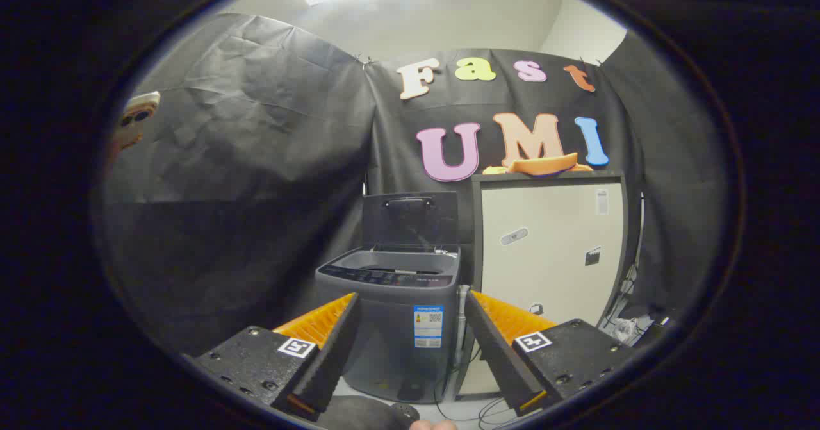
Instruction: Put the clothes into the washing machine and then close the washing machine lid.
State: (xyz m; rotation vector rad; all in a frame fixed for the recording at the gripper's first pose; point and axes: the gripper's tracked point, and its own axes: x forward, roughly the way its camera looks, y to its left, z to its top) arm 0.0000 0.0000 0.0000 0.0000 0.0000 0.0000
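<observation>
Clothes, an orange heap, lie atop the white cabinet right of the open washing machine; gripper spread and empty, so loading and lid-closing remain.

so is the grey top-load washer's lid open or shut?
Open. The grey top-load washing machine's dark lid stands upright behind the exposed tub opening. The gripper is open, short of the machine, holding nothing.
</observation>
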